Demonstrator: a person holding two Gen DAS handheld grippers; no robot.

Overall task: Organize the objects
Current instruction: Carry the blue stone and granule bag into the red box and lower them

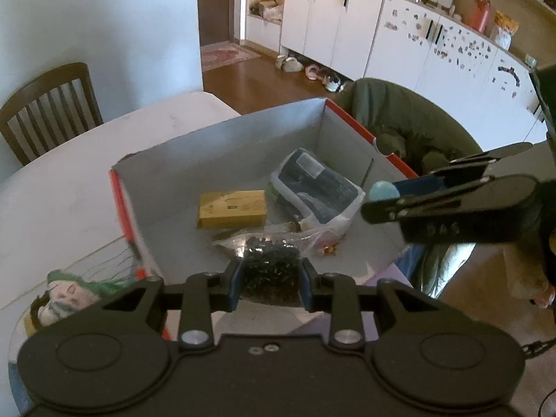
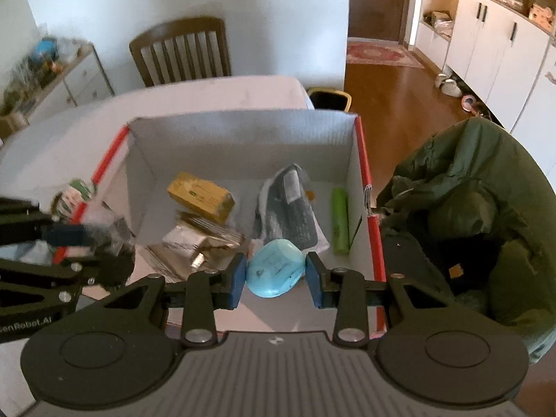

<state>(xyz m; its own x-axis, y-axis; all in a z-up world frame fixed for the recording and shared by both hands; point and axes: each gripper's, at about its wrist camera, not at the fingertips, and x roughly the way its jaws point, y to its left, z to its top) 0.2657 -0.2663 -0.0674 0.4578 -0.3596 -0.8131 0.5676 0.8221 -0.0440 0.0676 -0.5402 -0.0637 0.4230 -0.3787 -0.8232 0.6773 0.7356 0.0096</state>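
Blue pads of your right gripper [image 2: 276, 279] pinch the light-blue case [image 2: 274, 272] over the cardboard box [image 2: 243, 139], while your left gripper [image 1: 270, 283] clamps a bag of black bits [image 1: 269, 278].

Wooden chair [image 2: 180, 52], green coat [image 2: 469, 215] (draped), white cabinets [image 1: 330, 24].

The box [image 2: 243, 139] looks like matt grey cardboard. The bag of dark beads [image 1: 269, 272] is glossy clear plastic. The blue case [image 2: 276, 272] is smooth plastic.
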